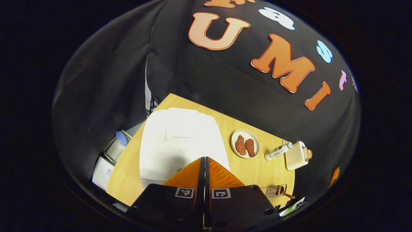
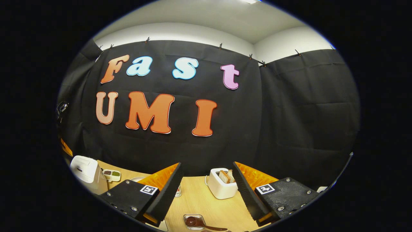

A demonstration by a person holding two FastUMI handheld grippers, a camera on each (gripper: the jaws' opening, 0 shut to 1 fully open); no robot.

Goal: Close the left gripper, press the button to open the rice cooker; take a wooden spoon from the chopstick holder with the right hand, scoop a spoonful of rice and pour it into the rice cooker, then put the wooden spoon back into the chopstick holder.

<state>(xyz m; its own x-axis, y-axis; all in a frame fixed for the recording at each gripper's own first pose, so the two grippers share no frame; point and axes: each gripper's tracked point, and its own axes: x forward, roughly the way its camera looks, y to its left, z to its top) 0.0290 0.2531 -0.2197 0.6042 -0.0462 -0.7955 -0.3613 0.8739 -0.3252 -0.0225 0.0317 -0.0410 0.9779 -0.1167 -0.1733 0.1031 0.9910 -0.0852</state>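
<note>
My left gripper [image 1: 204, 161], fingers clenched together, hangs right above the rice cooker [image 1: 180, 141] front edge while my right gripper [image 2: 206, 183] gapes empty.

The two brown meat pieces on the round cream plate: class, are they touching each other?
Cannot tell. In the left gripper view the two brown meat pieces lie side by side on the round cream plate, with only a thin dark line between them, too small to read as gap or contact.

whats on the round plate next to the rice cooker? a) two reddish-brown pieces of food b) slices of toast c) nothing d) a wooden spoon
a: in the left gripper view the plate beside the closed white rice cooker carries two reddish-brown pieces of food lying side by side.
</note>
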